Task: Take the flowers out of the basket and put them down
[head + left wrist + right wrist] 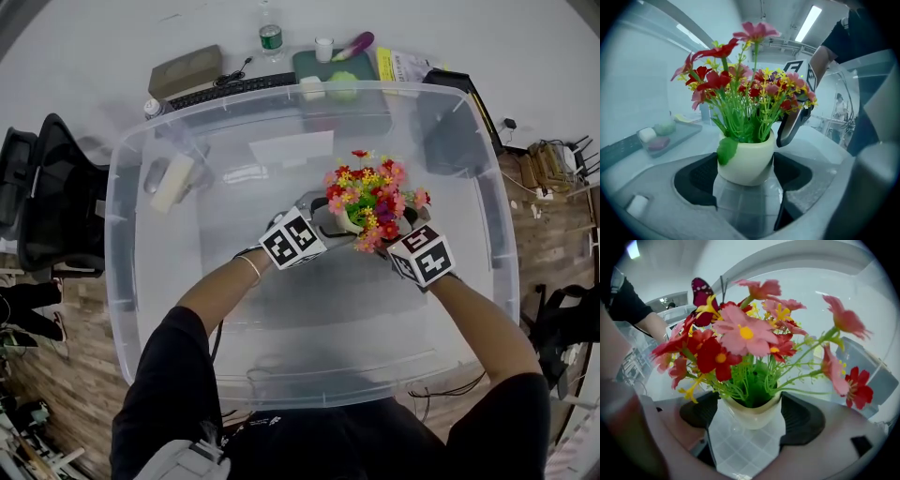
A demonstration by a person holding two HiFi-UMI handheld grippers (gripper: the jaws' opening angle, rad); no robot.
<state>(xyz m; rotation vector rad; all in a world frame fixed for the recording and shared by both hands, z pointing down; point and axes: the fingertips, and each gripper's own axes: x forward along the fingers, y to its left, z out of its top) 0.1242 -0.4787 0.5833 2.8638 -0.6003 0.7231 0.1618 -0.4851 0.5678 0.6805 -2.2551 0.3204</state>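
**A:** Where do the flowers stand?

**B:** The bunch of red, pink and yellow flowers (370,192), on thin green stems, sits upright in a small rounded cream pot (747,161) with a smooth, glossy wall. Both are inside the large clear plastic tub (117,197), which has rounded corners and a thick rim. They sit right of its middle.

**A:** Left gripper?

**B:** The left gripper (745,171) is clenched on the pot. Its ribbed black pads (696,177) press against opposite sides of the wall, below the rim.

**A:** And the right?

**B:** The right gripper (752,416) grasps the same pot from the other side. Its black pads (806,420) lie against the cream wall, with blooms spreading above them. In the head view the two marker cubes flank the bouquet.

**A:** Is the pot clear of the tub floor?

**B:** I cannot confirm that. The floor beneath shows a faint grid texture, but contact at the base is unclear.

**A:** Anything outside?

**B:** A black keyboard (234,89) lies on the white desk (112,37), beyond the tub's far wall.
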